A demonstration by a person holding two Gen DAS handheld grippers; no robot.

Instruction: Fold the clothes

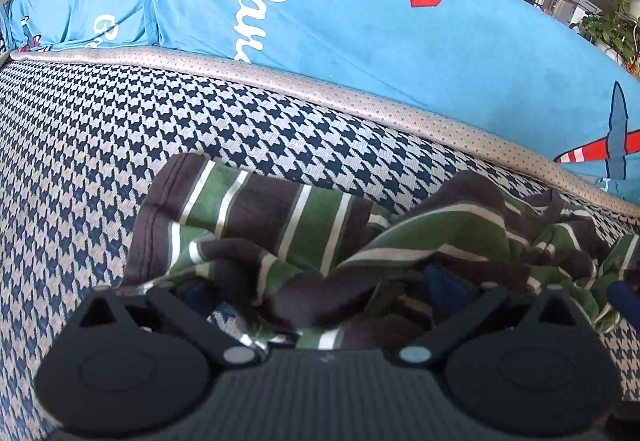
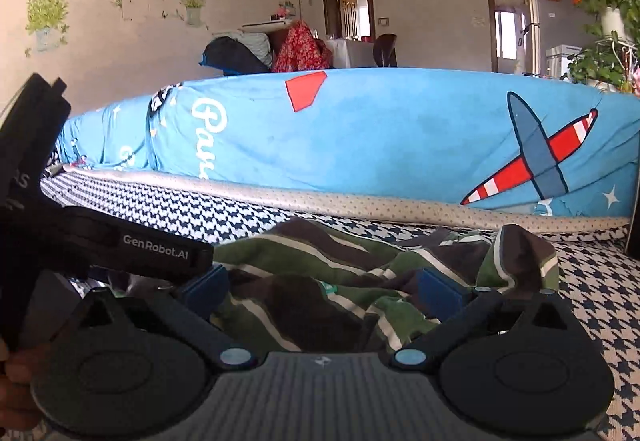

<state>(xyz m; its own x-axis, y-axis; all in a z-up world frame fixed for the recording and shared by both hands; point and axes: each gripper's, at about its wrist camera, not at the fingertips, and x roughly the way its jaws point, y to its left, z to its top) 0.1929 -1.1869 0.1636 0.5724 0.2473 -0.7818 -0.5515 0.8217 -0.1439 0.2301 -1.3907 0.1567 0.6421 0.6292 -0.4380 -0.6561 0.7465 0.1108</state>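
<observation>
Green-brown striped cotton garment (image 1: 304,237) bunched on houndstooth sofa cover (image 1: 80,169); left tongs (image 1: 320,289), right tongs (image 2: 324,285) spread apart over folds. Risk: pinching several layers, dragging bundle.

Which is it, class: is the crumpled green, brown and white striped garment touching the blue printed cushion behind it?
Apart. The left wrist view shows the striped garment separated from the blue cushion by bare houndstooth cover.

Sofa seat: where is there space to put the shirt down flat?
Bare seat lies left of the shirt, and a strip runs between it and the grey trim. In the right view, more lies right of it. Crowded near both grippers, where the shirt is bunched.
</observation>
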